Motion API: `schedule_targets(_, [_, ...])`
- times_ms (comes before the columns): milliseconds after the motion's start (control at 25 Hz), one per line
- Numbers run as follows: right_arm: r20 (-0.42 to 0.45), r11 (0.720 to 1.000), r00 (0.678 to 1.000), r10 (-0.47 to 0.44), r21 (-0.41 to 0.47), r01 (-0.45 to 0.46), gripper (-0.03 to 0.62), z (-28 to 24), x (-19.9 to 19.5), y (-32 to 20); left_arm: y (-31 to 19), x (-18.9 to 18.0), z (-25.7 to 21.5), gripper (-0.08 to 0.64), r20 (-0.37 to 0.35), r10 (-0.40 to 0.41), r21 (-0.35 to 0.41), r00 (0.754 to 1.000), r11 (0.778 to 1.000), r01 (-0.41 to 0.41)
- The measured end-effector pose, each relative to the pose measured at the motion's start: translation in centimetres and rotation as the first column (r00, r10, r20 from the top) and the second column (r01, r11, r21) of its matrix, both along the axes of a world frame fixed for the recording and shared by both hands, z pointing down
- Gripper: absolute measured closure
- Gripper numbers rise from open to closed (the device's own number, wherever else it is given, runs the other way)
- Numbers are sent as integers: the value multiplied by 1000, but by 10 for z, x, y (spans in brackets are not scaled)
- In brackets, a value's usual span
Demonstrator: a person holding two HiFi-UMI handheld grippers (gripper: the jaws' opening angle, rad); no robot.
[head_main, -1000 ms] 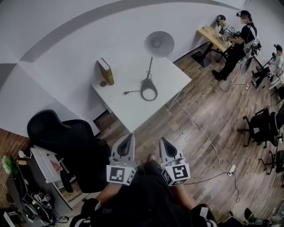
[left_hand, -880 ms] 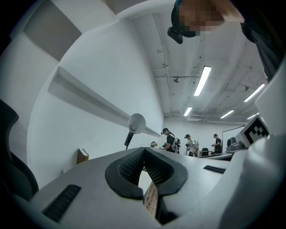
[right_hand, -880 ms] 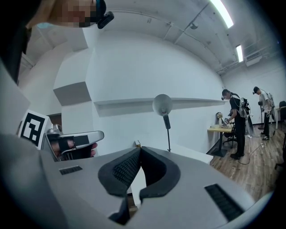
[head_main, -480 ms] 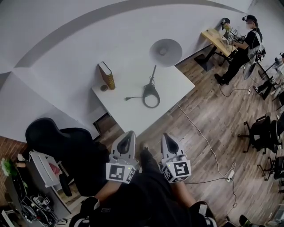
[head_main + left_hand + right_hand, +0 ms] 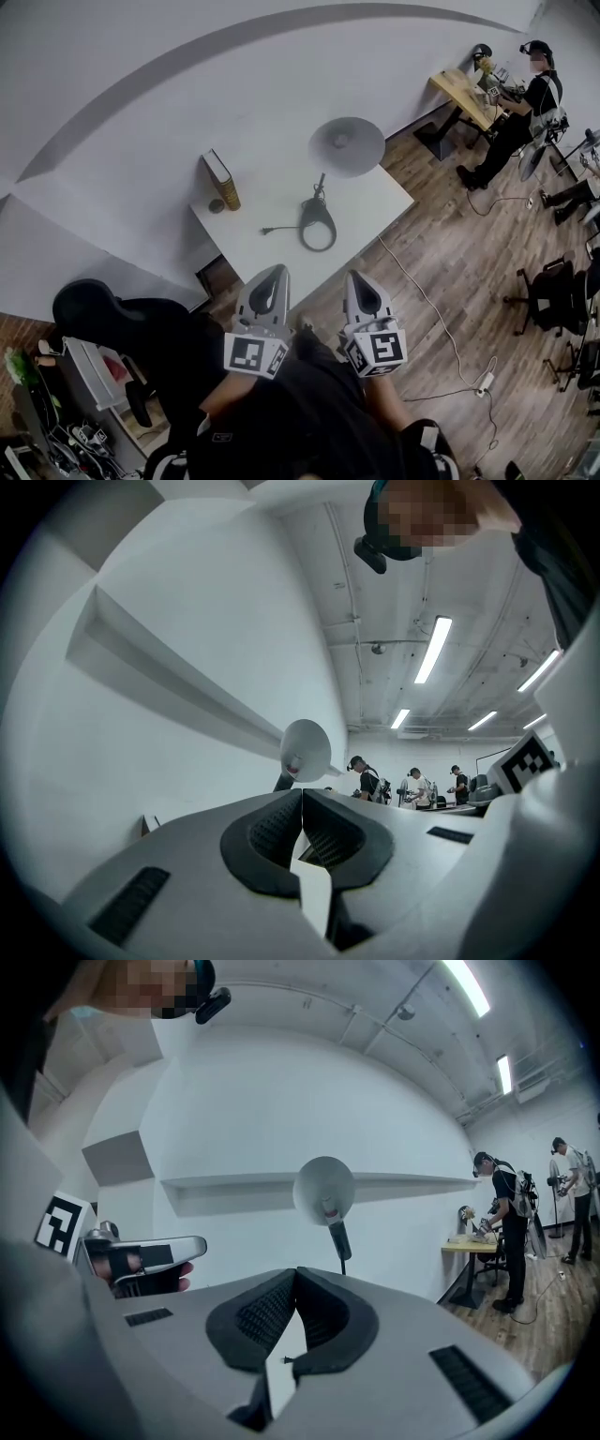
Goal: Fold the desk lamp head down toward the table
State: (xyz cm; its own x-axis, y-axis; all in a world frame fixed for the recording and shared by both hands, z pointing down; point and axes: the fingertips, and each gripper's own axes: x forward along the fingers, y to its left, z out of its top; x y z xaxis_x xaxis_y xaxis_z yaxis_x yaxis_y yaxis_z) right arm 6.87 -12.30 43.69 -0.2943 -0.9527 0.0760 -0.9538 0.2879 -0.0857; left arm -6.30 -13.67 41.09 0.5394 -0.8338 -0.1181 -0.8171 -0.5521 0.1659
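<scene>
Approach is the only change. Over the last second the white square counter (image 5: 281, 253) has grown a little larger in the head view, so the person has walked nearer with both tools carried out in front.

The grey-white desk lamp (image 5: 320, 186) stands just above the centre of the frame, on the right half of the counter. Its round dish-shaped head (image 5: 347, 145) is raised high on a thin dark stem above a black ring base (image 5: 318, 223). A tan upright book (image 5: 222, 178) stands near the counter's left corner, well apart from the lamp.

The left tool (image 5: 277, 270) and the right tool (image 5: 352, 277) sit side by side at lower centre. Each has its jaws pressed together on nothing. Each tool's own view shows the dark pads meeting, with the lamp head beyond them, small and far off.

For the task, nothing is done yet: the head is untouched and still up. The tools look short of reach, so closing in likely comes first, then parting one tool's jaws to take the head or stem.
</scene>
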Motion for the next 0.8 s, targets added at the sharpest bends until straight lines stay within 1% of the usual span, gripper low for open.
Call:
schedule_targets(200, [1,1000,1000,-4,21,4,578,-14,18,-35,-34,16,-12,534,-12,-10,11,1000,1000,10])
schedule_targets(440, [4,998,1000,-3,57,3,576,-28,38,-77,-72,29,-26,532,-11,-36,50,999,998,36])
schedule_targets(520, [13,998,1000,-5,67,4,544,-33,44,-90,-85,33,-33,532,-17,-43,60,999,997,44])
schedule_targets(600, [23,997,1000,-11,77,9,525,-39,49,-103,-97,36,-39,528,-29,-44,65,999,997,46])
schedule_targets(640, [27,996,1000,-14,83,12,509,-42,50,-109,-104,38,-41,518,-34,-41,64,999,997,43])
schedule_targets(800, [62,994,998,-24,109,17,466,-54,56,-132,-130,46,-48,440,-45,-18,58,999,998,20])
